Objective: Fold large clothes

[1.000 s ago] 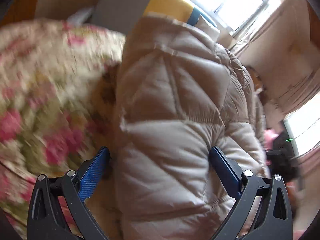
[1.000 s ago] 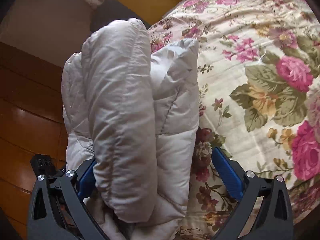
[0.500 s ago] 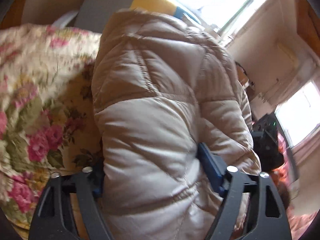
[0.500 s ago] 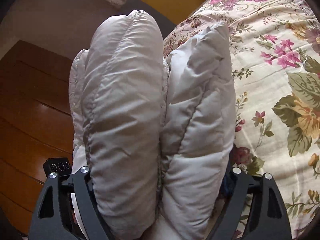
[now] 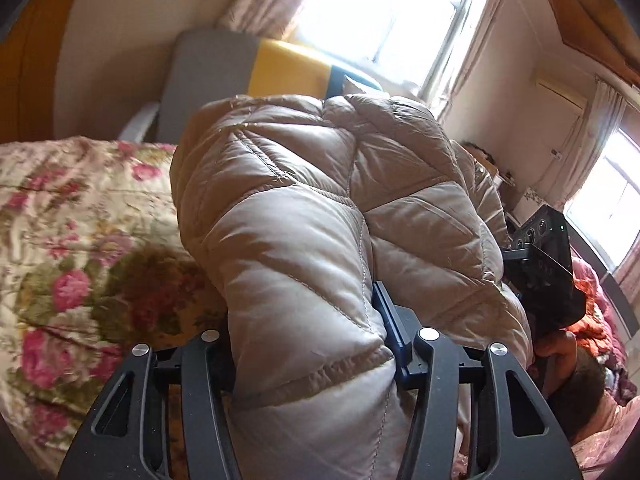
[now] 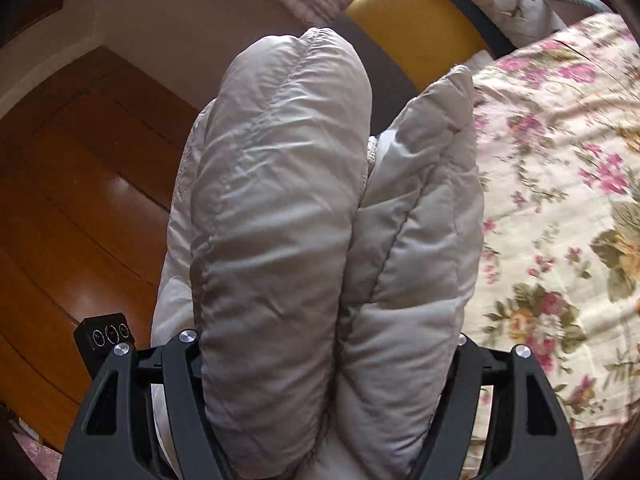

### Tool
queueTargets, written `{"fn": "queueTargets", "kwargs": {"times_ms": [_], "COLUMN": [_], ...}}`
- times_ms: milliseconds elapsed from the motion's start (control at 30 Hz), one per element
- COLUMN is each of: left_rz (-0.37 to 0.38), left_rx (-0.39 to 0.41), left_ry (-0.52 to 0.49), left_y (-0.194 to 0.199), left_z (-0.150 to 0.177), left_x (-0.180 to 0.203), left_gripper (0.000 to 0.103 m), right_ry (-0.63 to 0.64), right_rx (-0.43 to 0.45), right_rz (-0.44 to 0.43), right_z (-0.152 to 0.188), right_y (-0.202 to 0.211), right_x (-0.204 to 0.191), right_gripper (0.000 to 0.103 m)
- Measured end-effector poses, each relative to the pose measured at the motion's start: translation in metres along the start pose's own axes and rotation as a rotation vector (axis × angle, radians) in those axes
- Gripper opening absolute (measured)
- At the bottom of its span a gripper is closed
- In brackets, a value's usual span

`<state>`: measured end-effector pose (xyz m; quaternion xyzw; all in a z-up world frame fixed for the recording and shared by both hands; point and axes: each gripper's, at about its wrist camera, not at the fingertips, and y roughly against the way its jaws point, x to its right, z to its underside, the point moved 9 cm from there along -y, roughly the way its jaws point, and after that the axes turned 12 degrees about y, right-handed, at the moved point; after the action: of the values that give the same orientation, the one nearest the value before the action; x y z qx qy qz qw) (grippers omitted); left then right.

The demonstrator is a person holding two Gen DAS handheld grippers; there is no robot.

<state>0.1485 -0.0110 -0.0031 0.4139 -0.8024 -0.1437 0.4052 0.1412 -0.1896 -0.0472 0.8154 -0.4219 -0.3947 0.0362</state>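
Note:
A puffy beige quilted jacket [image 5: 304,216] is bunched in thick folds and lifted above the floral bedspread [image 5: 68,240]. My left gripper [image 5: 308,320] has its jaws closing, and its blue pad [image 5: 390,320] presses into a fat fold between the fingers. In the right wrist view the same jacket [image 6: 280,200] stands as two padded rolls side by side. My right gripper [image 6: 328,344], jaws also closing, squeezes both rolls, which hide its pads.
The floral bedspread [image 6: 560,200] stretches to the right, with a grey and yellow headboard [image 5: 256,76] behind. Wooden floor [image 6: 60,220] lies left of the bed. Bright windows [image 5: 384,8] light the room. A black device [image 5: 544,264] and a person's hand [image 5: 556,348] are at the right.
Both grippers have narrowed onto the jacket and risen with it. The folds now bulge out between the fingers, and more wall and window show behind.

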Motion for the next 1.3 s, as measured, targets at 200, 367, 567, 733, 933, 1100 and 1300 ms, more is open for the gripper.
{"fn": "queueTargets", "kwargs": {"times_ms": [200,367,567,733,933,1100,1300], "left_rz": [-0.065,-0.118,-0.235,-0.358,-0.383,-0.399,-0.462], "left_rx": [0.085,0.124,0.224,0.263,0.227,0.21,0.275], "left_ry": [-0.012,0.055,0.055,0.132,0.191,0.158,0.115], "left_y": [0.024,0.033,0.039,0.015,-0.001,0.02,0.052], "left_z": [-0.011,-0.031,-0.059,-0.069,-0.038,-0.025,-0.052], "left_x": [-0.015,-0.055,-0.098,-0.149,-0.171,-0.164,-0.148], "left_gripper": [0.049,0.048,0.048,0.051,0.085,0.091,0.091], "right_ry": [0.125,0.152,0.244,0.3,0.192,0.192,0.418], "right_rx": [-0.027,-0.045,-0.047,-0.052,-0.099,-0.158,0.03], "right_rz": [-0.043,-0.047,-0.066,-0.006,0.169,0.24,0.267], "right_z": [-0.01,-0.015,-0.031,-0.041,-0.023,-0.026,-0.086], "right_y": [-0.035,-0.08,-0.14,-0.189,-0.198,-0.164,-0.131], "right_x": [-0.036,-0.039,-0.055,-0.05,0.005,-0.005,-0.101], "right_gripper": [0.069,0.068,0.068,0.07,0.1,0.101,0.101]}}
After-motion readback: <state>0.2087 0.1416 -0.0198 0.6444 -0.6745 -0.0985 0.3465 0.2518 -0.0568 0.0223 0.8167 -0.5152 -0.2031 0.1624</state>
